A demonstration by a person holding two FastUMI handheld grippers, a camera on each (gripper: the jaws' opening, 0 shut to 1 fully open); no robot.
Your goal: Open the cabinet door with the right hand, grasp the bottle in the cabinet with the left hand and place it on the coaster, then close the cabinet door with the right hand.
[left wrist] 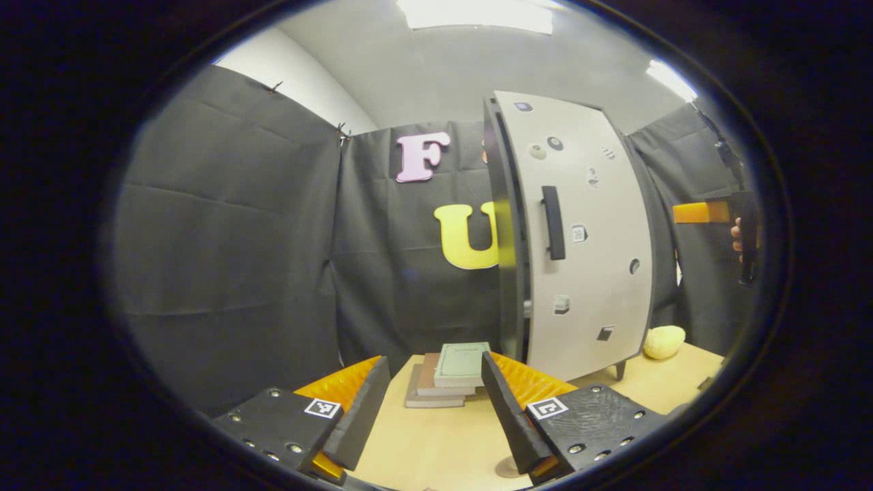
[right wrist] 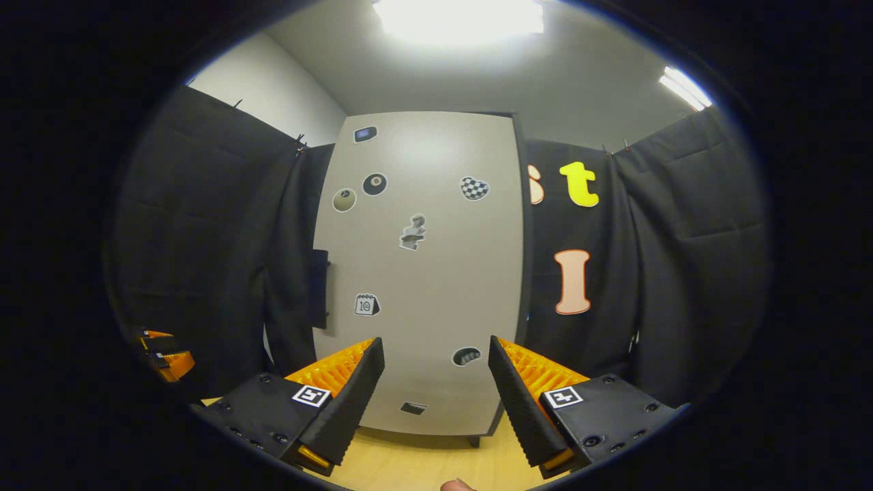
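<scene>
Black cloth walls the booth around a pale wood table (left wrist: 436,443). On it I see the cabinet (left wrist: 580,239): tall, light grey, dotted with small stickers, a dark vertical handle (left wrist: 553,222) near its left edge, door shut. A stack of books (left wrist: 447,375) lies just left of it, a yellow lump (left wrist: 663,341) to its right. My left gripper (left wrist: 435,402) is spread, empty, above the table. My right gripper (right wrist: 436,392) is also spread, empty, facing the door.

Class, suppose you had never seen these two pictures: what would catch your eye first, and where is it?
The tall pale cabinet door, dotted with stickers, stands dead ahead of the open right gripper. In the left gripper view its dark handle faces us, with a stack of books on the wooden table beyond the open left gripper.
</scene>
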